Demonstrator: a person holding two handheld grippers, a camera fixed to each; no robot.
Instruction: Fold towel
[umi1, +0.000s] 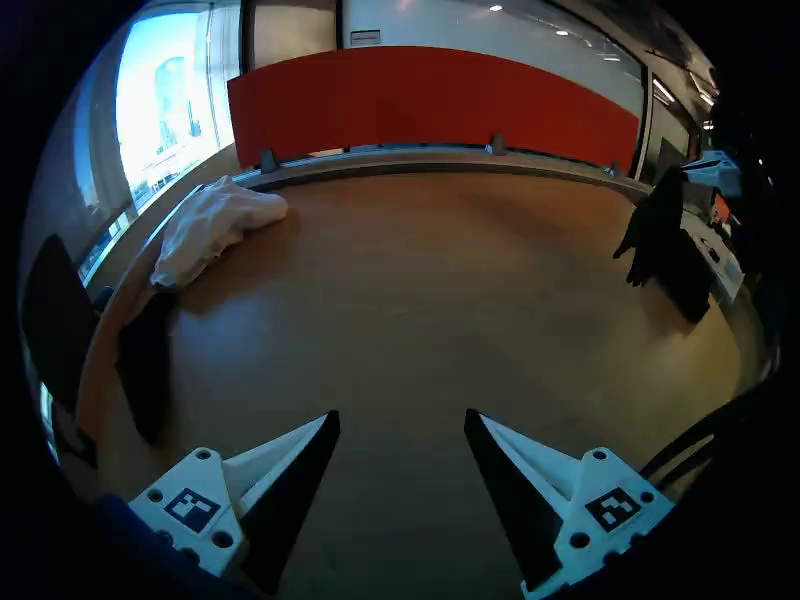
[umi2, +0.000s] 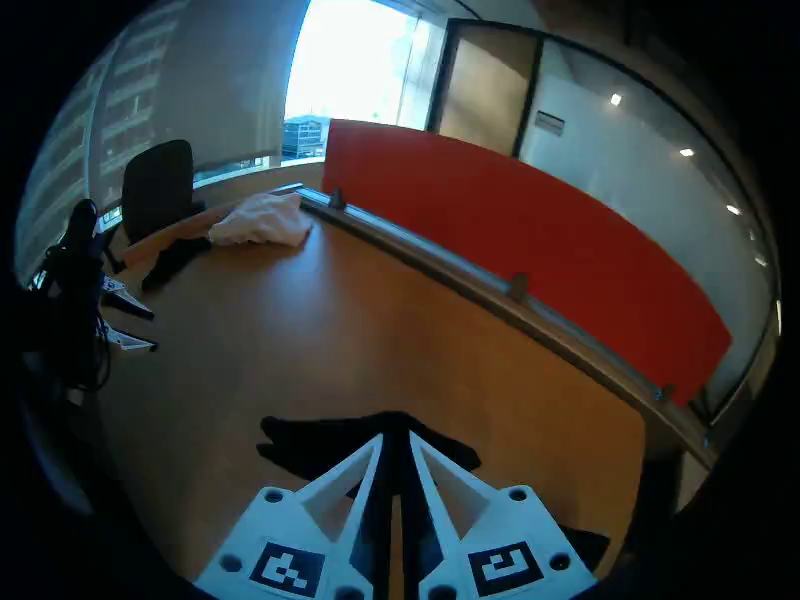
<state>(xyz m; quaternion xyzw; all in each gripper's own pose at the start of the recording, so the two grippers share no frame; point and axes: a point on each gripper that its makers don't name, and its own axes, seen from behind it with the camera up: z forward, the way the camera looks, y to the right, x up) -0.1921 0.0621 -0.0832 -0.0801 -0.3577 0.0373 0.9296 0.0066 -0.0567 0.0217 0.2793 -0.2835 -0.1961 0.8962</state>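
Note:
A black towel (umi2: 310, 440) is pinched at the tips of my right gripper (umi2: 395, 438), whose fingers are closed together on it. In the left gripper view the same black towel (umi1: 655, 240) hangs at the far right, its lower end on the wooden table (umi1: 420, 300). My left gripper (umi1: 400, 425) is open low over the table with nothing between its fingers. From the right gripper view, it appears as the left gripper (umi2: 130, 320) at the far left, held by a dark-sleeved hand (umi2: 70, 290).
A crumpled white towel (umi1: 215, 225) (umi2: 260, 220) lies at the table's far corner by the window. Another dark cloth (umi1: 150, 370) (umi2: 175, 255) drapes over the table's edge near it. A red partition (umi1: 430, 100) (umi2: 520, 230) lines the back edge. A black chair (umi2: 155, 185) stands beyond.

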